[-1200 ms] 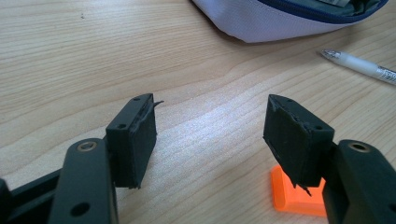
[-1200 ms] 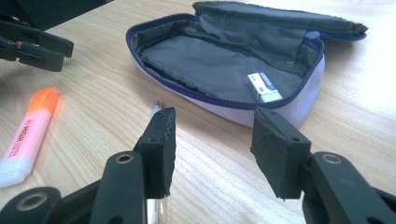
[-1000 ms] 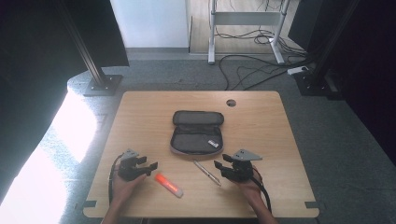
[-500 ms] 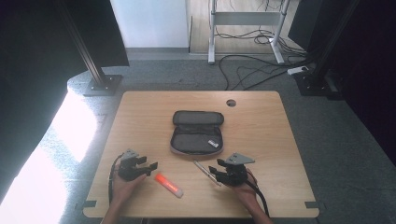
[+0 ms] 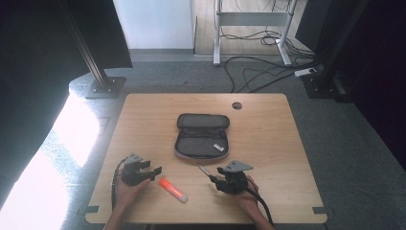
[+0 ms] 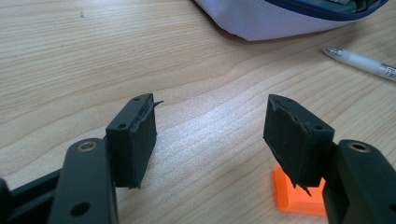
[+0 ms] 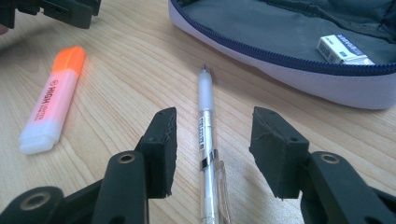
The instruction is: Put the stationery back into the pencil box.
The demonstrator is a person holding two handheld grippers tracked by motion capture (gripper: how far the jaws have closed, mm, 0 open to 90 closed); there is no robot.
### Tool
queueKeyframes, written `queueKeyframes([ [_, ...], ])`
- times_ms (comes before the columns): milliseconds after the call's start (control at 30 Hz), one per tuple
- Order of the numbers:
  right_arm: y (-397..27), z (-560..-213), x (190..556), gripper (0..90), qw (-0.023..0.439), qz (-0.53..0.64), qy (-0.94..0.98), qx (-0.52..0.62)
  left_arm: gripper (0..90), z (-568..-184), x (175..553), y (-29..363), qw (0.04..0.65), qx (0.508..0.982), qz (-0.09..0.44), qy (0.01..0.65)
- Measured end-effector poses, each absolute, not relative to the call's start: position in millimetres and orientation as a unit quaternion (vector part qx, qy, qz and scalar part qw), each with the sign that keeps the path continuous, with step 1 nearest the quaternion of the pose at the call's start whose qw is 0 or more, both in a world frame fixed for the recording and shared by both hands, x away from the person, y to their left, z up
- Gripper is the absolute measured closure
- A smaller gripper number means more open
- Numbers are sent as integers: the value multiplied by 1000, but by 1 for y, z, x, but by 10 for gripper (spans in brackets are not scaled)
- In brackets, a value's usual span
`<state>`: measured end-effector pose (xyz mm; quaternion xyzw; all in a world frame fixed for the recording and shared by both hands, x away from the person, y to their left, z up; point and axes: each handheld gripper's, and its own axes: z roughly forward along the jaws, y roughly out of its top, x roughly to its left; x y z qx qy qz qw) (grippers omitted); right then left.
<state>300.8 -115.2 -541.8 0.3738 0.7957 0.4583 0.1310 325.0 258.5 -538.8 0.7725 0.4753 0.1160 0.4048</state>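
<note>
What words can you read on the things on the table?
"HIGH", then smaller letters too blurred to read: on the orange highlighter.
Print on the pen: too small to read.
Blue print on the small white box inside the pencil case: too blurred to read.

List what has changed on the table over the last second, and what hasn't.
The right hand-held gripper slid left across the table to the pen; its jaws now stand open on either side of the pen, with nothing gripped. The left hand-held gripper kept its place, jaws open. The orange highlighter, the open pencil case and the eraser inside it lie as before.
</note>
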Motion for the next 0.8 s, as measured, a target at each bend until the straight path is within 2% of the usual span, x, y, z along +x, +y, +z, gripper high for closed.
queueKeyframes([
  [800, -94, -552, 307, 636, 140, 420, 817, 369, 350, -540, 326, 258, 403, 774, 118, 475],
])
